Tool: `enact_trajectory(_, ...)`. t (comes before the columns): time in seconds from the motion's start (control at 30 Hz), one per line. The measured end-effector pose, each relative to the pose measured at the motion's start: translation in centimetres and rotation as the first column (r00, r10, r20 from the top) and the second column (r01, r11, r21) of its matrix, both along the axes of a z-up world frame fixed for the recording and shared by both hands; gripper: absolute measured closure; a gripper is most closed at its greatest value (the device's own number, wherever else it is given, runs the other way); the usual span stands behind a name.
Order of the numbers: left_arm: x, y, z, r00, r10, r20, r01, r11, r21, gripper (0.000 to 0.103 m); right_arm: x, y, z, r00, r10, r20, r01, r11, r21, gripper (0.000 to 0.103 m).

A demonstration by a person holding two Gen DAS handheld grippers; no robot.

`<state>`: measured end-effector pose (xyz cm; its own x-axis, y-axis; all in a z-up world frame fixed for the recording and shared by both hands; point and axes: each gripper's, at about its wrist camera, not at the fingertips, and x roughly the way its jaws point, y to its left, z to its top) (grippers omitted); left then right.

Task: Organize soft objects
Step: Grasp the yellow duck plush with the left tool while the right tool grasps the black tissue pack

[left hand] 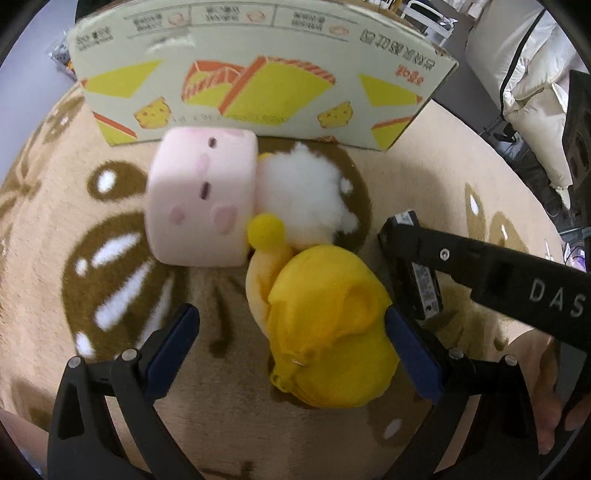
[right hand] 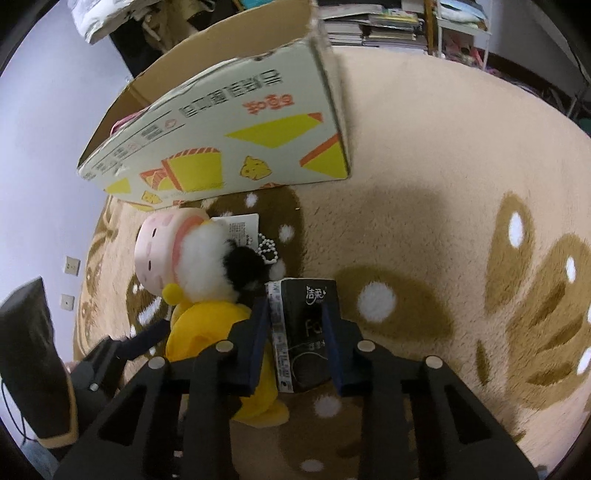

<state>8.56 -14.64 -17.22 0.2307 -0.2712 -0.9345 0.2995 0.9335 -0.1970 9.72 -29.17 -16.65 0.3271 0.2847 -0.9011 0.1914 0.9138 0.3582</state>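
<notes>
A yellow plush toy (left hand: 325, 332) lies on the rug between the open jaws of my left gripper (left hand: 291, 325); its right pad touches the toy. Beyond it lie a white fluffy plush (left hand: 303, 192) and a pink cube plush (left hand: 201, 199) with a face. My right gripper (right hand: 295, 325) is shut on a black tissue pack (right hand: 304, 332), right of the yellow plush (right hand: 207, 328). In the left wrist view the right gripper (left hand: 410, 266) comes in from the right with the pack (left hand: 424, 288). The white plush (right hand: 207, 254) and pink cube (right hand: 155, 247) also show in the right wrist view.
An open printed cardboard box (left hand: 258, 74) stands behind the toys on a beige and brown rug (left hand: 92, 258). The box (right hand: 229, 140) has something pink inside. Stacked books (right hand: 373, 26) stand at the back. A white padded thing (left hand: 532, 92) lies at the right.
</notes>
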Motion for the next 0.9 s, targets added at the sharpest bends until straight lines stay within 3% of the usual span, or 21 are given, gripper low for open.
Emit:
enact_trajectory(0.13, -0.3, -1.0, -0.5, 1.000, -0.021, 0.000, 0.021, 1.000, 0.010, 0.005, -0.1, -0.9, -0.1, 1.000, -0.026, -0.009, 0.026, 1.000, 0.012, 0.073)
enact_trajectory(0.23, -0.5, -1.4, -0.8, 0.999, -0.024, -0.029, 0.023, 0.999, -0.031, 0.023, -0.2, -0.9, 0.1, 1.000, -0.020, 0.001, 0.020, 1.000, 0.001, 0.076)
enact_trajectory(0.37, -0.8, -1.9, -0.4, 0.998, -0.031, -0.046, 0.028, 0.996, -0.080, 0.054, -0.2, -0.4, 0.5, 1.000, 0.009, 0.012, -0.009, 1.000, -0.020, 0.078)
enact_trajectory(0.57, -2.0, -2.0, 0.9, 0.999, -0.047, 0.011, 0.047, 0.999, -0.025, 0.061, -1.0, -0.6, 2.3, 0.995, -0.006, 0.095, 0.008, 1.000, -0.030, 0.079)
enact_trajectory(0.7, -2.8, -1.1, 2.4, 0.995, -0.034, 0.093, 0.033, 0.999, 0.020, 0.061, -1.7, -1.0, 3.8, 0.986, -0.018, 0.165, 0.020, 1.000, -0.008, 0.080)
enact_trajectory(0.9, -3.3, 1.0, 5.7, 0.970, -0.005, 0.243, -0.015, 0.996, 0.082, 0.061, -2.9, -0.1, 6.8, 0.964, 0.002, 0.264, 0.017, 0.997, -0.069, 0.080)
